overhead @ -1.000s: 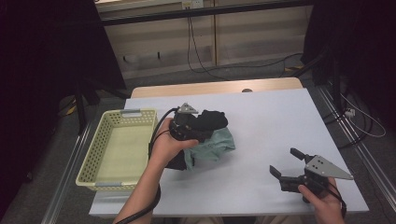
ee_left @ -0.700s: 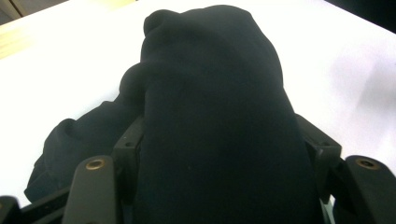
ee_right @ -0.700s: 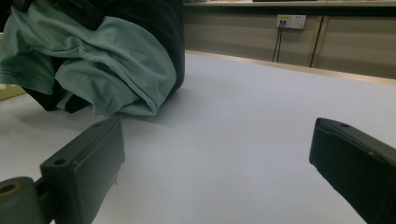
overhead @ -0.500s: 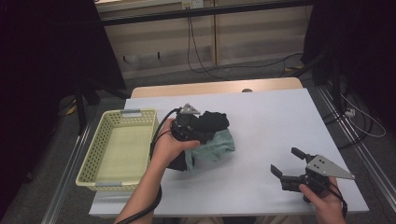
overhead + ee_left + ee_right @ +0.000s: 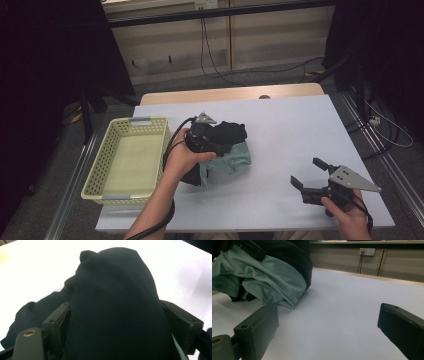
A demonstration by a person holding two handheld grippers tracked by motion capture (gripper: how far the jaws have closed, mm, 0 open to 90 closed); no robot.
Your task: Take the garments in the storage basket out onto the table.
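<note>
Black garment (image 5: 227, 134) sits bunched on a green garment (image 5: 227, 161) at table (image 5: 300, 125) centre, 3 o'clock of the empty yellow basket (image 5: 95, 172). We see the left gripper (image 5: 212, 142), jaws just widening, with black cloth between them but no firm pinch. Right gripper (image 5: 306, 174), 5 o'clock, gapes empty. We judge 0 of 2 garments in the basket.

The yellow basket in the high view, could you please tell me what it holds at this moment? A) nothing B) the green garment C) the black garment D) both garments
A: the yellow basket shows a bare floor, while the black garment and the green garment lie heaped on the white table to its right, beside the left claw.
</note>
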